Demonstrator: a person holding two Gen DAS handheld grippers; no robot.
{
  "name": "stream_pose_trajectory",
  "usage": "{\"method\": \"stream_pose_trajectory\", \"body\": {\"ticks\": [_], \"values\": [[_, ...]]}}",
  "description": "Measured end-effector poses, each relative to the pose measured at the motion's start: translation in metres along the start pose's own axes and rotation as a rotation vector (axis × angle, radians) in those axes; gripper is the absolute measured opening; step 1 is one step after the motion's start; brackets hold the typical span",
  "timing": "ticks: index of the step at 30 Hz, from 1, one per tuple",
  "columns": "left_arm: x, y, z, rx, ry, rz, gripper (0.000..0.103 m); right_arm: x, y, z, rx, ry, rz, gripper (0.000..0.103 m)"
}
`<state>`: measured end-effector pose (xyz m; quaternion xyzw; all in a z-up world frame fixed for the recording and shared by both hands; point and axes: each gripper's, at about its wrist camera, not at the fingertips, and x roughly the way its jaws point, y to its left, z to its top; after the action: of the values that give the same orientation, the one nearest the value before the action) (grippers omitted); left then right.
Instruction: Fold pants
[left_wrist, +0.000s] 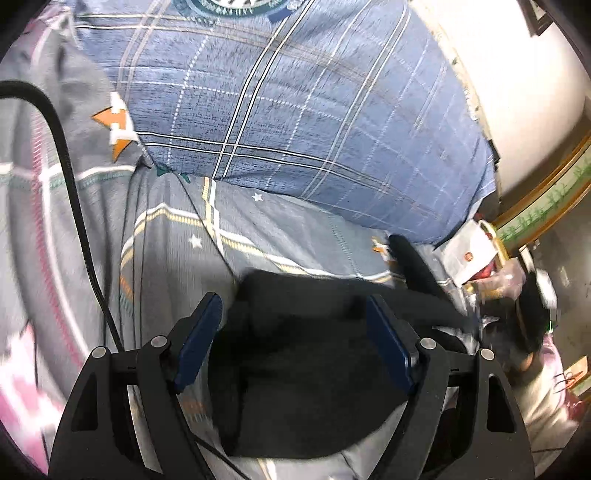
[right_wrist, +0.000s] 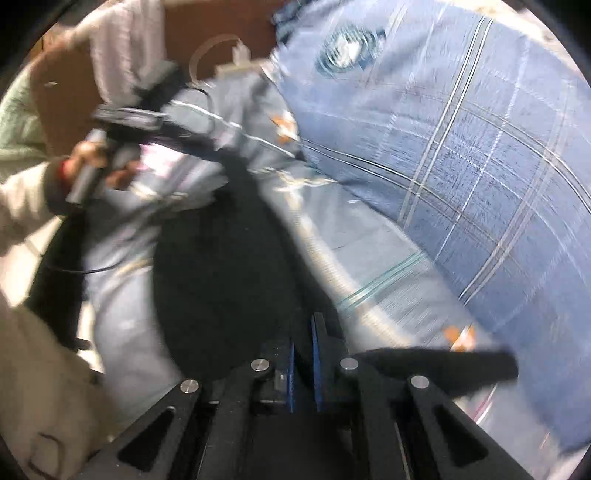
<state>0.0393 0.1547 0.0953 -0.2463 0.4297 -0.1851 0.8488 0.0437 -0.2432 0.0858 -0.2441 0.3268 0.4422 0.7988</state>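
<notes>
Right gripper (right_wrist: 303, 354) pinching pants (right_wrist: 221, 266) edge; left gripper (left_wrist: 295, 332) spread above.

Black pants (left_wrist: 295, 369), blue plaid pillow (left_wrist: 295, 110)

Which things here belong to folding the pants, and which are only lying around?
Job:
black pants
left gripper, open over them
right gripper, shut on them

Lying about:
blue plaid pillow
grey patterned bedsheet
black cable

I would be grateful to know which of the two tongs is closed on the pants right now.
The right tongs, pinching the dark pants; the left tongs stand wide open above them.
</notes>
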Motion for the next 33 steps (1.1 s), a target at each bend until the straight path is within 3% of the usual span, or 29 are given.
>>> {"method": "stream_pose_trajectory", "body": {"ticks": [4, 8, 11, 14, 19, 21, 23, 25, 27, 29, 33], "values": [[-0.013, -0.003, -0.027, -0.056, -0.020, -0.017, 0.081, 0.002, 0.068, -0.055, 0.040, 0.028, 0.050, 0.007], [-0.010, -0.004, -0.052, -0.084, 0.000, -0.006, 0.081, 0.037, 0.078, -0.082, 0.213, 0.048, 0.051, 0.011], [-0.010, 0.000, -0.067, -0.111, 0.010, 0.000, 0.081, 0.024, 0.075, -0.085, 0.342, -0.053, 0.074, 0.019], [-0.009, 0.005, -0.077, -0.117, 0.009, 0.015, 0.081, -0.002, 0.074, -0.088, 0.387, -0.140, 0.081, 0.028], [0.017, 0.011, -0.085, -0.108, 0.038, 0.103, 0.081, -0.033, 0.022, -0.090, 0.546, -0.227, 0.031, 0.036], [0.029, 0.011, -0.087, -0.102, 0.040, 0.123, 0.081, -0.042, -0.010, -0.088, 0.628, -0.255, -0.039, 0.052], [0.038, 0.008, -0.088, -0.078, 0.039, 0.155, 0.081, -0.035, -0.048, -0.074, 0.697, -0.221, -0.149, 0.053], [0.048, 0.004, -0.088, -0.047, 0.043, 0.176, 0.081, -0.021, -0.076, -0.061, 0.732, -0.180, -0.204, 0.053], [0.055, 0.001, -0.087, -0.035, 0.052, 0.197, 0.081, 0.010, -0.115, -0.052, 0.813, -0.068, -0.310, 0.053], [0.055, 0.000, -0.086, -0.035, 0.046, 0.195, 0.081, 0.029, -0.142, -0.061, 0.924, -0.010, -0.315, 0.053], [0.054, 0.007, -0.084, -0.049, 0.059, 0.168, 0.081, 0.039, -0.173, -0.091, 1.108, -0.046, -0.320, 0.053]]}}
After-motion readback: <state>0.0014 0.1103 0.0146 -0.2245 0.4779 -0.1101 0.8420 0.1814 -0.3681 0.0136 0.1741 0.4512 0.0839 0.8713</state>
